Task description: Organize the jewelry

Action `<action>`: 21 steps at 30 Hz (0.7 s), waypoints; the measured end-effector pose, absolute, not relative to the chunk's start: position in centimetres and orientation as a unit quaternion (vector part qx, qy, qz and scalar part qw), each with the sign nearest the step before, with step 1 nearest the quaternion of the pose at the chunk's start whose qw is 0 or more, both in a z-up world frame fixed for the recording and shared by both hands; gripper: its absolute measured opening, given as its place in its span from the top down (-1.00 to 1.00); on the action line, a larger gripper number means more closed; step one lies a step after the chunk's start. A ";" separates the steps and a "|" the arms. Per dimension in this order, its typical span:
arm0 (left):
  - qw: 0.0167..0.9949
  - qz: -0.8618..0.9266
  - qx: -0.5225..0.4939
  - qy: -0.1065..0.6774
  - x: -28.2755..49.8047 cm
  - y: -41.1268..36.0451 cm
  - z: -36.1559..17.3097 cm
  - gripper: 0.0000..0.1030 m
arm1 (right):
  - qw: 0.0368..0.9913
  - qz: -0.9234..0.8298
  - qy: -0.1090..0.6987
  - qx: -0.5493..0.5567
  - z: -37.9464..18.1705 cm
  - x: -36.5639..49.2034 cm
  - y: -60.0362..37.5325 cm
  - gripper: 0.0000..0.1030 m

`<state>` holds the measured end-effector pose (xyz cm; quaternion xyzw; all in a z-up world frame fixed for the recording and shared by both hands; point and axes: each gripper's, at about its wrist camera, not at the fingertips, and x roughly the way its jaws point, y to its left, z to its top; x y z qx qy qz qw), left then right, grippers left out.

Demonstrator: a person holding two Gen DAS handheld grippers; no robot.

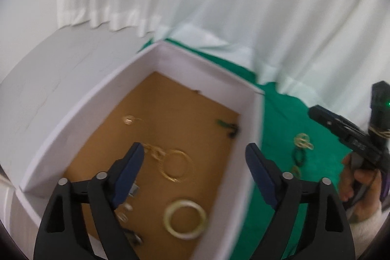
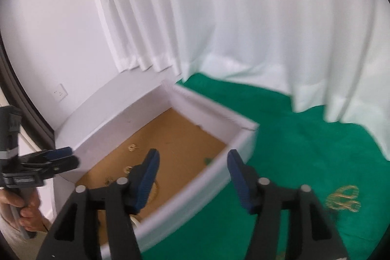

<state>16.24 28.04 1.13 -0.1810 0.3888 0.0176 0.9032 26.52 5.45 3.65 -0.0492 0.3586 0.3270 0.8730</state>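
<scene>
- The white box point(image 1: 170, 70) sits open on the green cloth point(image 1: 280, 118), and several pieces already lie on its brown floor: a gold hoop with chain point(image 1: 175, 162), a pale bangle point(image 1: 185, 218), a small gold earring point(image 1: 129, 120), a dark green piece point(image 1: 226, 126) near the right wall, and a few small bits beside the left finger, too blurred to name.
- By that count, much of the sorting looks done.
- Still outside the box, on the cloth to its right, lies a gold filigree piece point(image 1: 303, 140) with a dark green ring point(image 1: 298, 156) just below it. These look like what is left.
- The left gripper point(image 1: 195, 169) hangs over the box with its jaws spread wide; nothing is between them, and the hoop lies on the floor below.
- The right gripper point(image 2: 192, 177) straddles the box's near wall, jaws apart and empty, with the gold piece point(image 2: 345, 199) on the cloth to its right.
- Next likely step: the right gripper goes for the cloth pieces.
</scene>
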 end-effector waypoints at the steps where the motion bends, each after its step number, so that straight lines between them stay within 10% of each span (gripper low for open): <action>1: 0.906 0.003 -0.177 0.384 15.2 26.6 1.7 -0.74 | 0.878 0.321 0.351 -0.051 3.8 25.5 3.8 -0.16; 21: 0.884 -0.125 -0.080 0.444 7.7 3.8 -8.4 -0.87 | 0.901 0.097 0.419 -0.055 -10.7 7.2 -19.6 -0.16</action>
